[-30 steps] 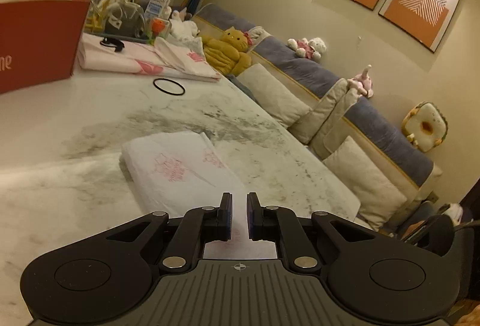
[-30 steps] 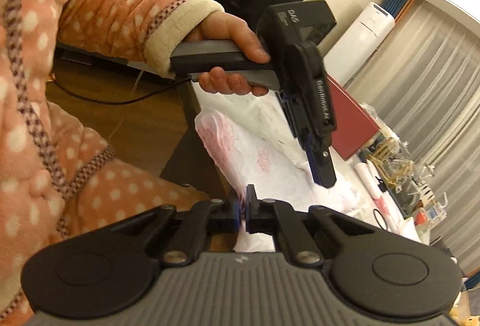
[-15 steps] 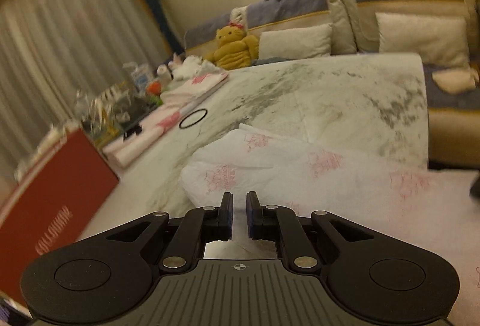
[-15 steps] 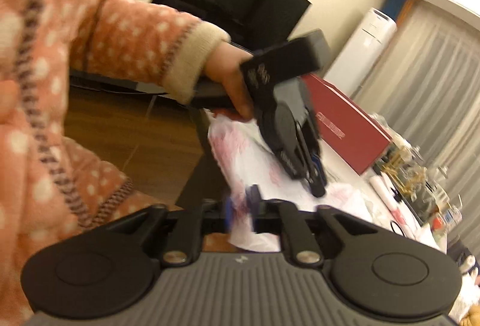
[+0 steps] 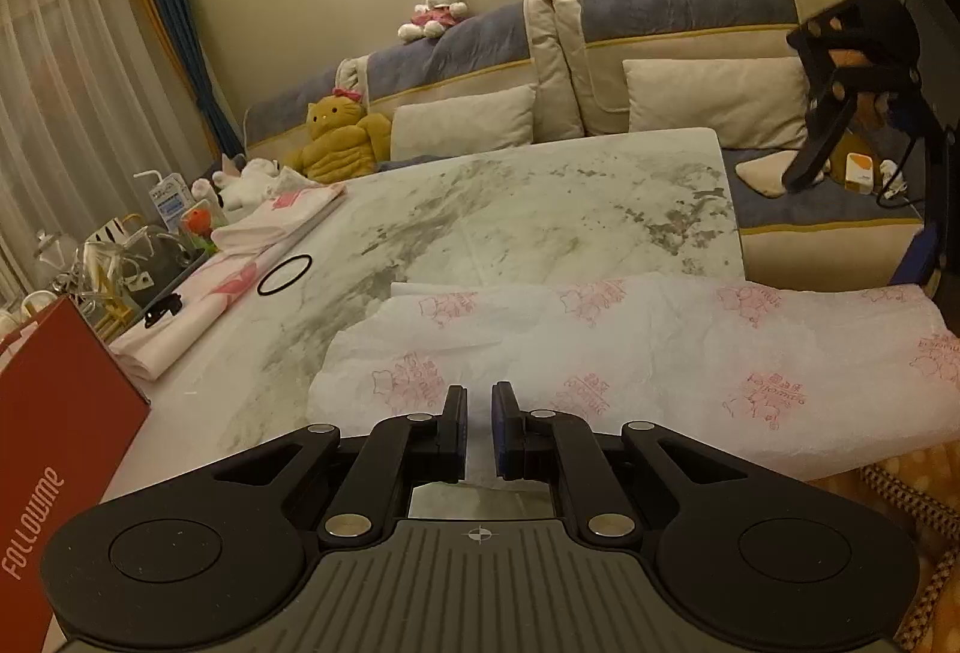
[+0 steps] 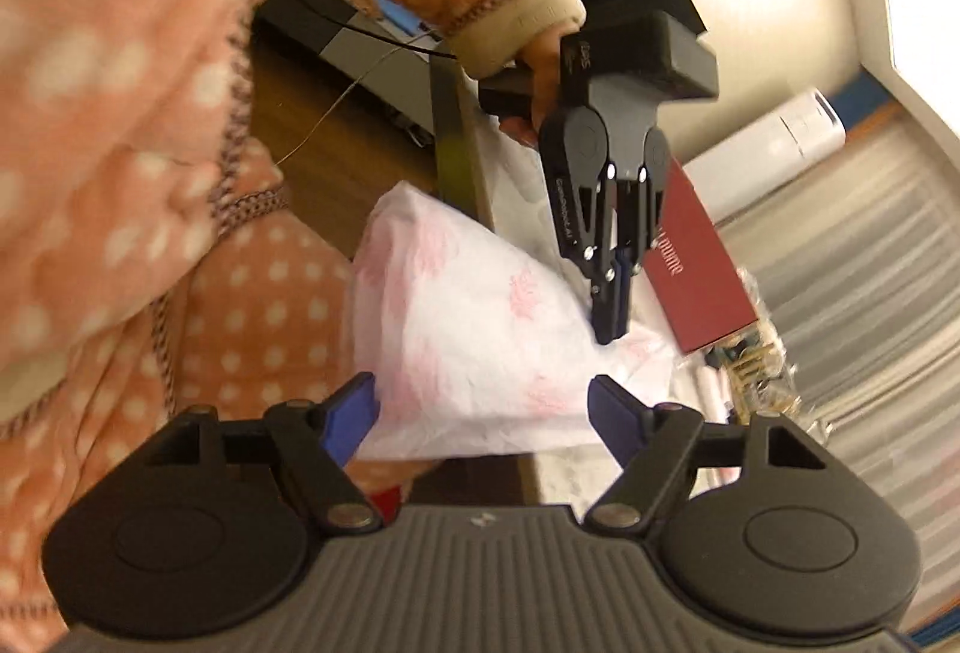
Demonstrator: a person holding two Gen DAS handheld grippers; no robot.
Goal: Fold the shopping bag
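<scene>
A marble-topped table (image 5: 540, 209) fills the room's middle ground, and everything here is placed by it. A long sofa (image 5: 630, 71) with plush toys runs along its far side; a red box (image 5: 54, 413) stands at its left end beside a stack of folded pink-print cloth (image 5: 198, 293) and a black ring (image 5: 284, 274).

Across the table's near edge lies the shopping bag (image 5: 630, 347), white with pink print, crumpled and spread lengthwise, its long axis running left to right, its right end hanging past the table's corner toward the person's spotted pink robe (image 6: 150, 173).

The left gripper (image 5: 479, 431) sits low at the near edge over the bag's left portion, its fingers drawn nearly together with a thin gap. The right wrist view shows them pressed down on the bag, but whether any film is pinched between them cannot be told. The right gripper (image 6: 480, 413) hovers off the table's right end with its jaws spread wide, the overhanging end of the bag just ahead of and between them; it is the nearer tool to that loose end.

The bag's handles and mouth are not distinguishable, and the right view is motion-blurred. How many folds the bag already carries is unclear.
</scene>
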